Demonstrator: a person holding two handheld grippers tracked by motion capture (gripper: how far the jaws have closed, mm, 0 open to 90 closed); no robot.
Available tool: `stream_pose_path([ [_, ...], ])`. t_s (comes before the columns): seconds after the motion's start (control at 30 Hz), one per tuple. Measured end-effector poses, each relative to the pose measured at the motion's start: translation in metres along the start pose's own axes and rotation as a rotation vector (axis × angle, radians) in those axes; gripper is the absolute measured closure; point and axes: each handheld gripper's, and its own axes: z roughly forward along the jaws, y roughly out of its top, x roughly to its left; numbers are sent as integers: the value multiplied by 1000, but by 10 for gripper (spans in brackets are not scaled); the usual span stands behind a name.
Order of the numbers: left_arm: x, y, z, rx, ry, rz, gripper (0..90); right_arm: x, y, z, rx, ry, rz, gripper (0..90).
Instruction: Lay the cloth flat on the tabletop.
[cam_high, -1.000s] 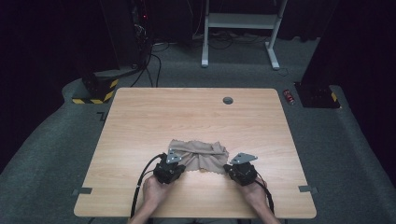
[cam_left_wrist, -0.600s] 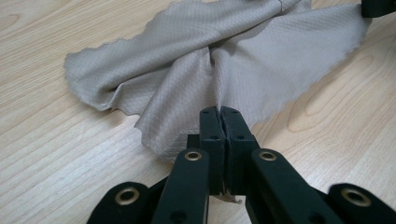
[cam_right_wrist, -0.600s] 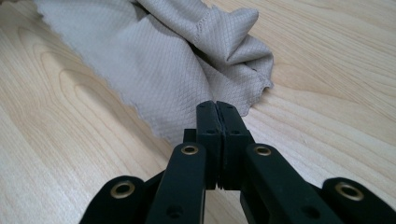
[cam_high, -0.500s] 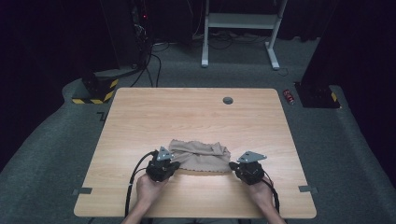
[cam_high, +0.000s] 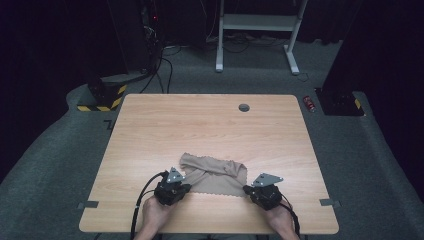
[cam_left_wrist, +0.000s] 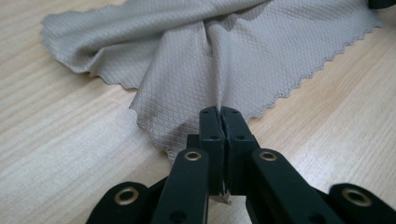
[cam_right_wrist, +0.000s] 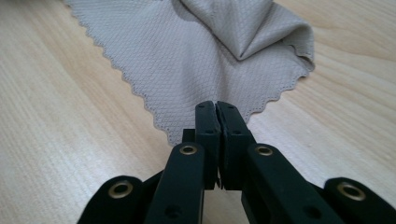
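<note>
Cloth (cam_high: 215, 175): thin beige knit, limp, partly folded, near the table's (cam_high: 200, 125) front edge. Left gripper (cam_left_wrist: 219, 116) and right gripper (cam_right_wrist: 215, 111) each clenched on a near corner. Judged light and floppy; corners grip best, scalloped hem may slip.

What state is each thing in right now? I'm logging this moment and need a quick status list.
Cloth: beige, lying on the table, partly bunched and folded, both near corners pinched.
Left gripper: shut on a near corner of the cloth.
Right gripper: shut on the other near corner of the cloth.
Table: wooden top, with the cloth near the front edge.
</note>
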Motion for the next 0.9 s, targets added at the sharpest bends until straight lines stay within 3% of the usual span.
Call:
stream_pose_path([
  [0.1,0,-2,1,2,-10,-9,861,2,1,0,-5,1,2,847],
  [0.3,5,3,-7,-53,22,-28,743,1,11,-4,-46,-10,-6,801],
  [0.5,4,6,-3,-65,32,-34,652,3,15,1,-46,0,-22,761],
  [0.63,4,5,8,-39,30,-39,654,3,15,8,-31,1,-7,801],
  [0.7,5,2,11,-31,32,-35,676,2,12,14,0,3,-20,866],
  [0.9,6,-3,7,-29,36,-26,699,2,6,11,13,11,-27,883],
])
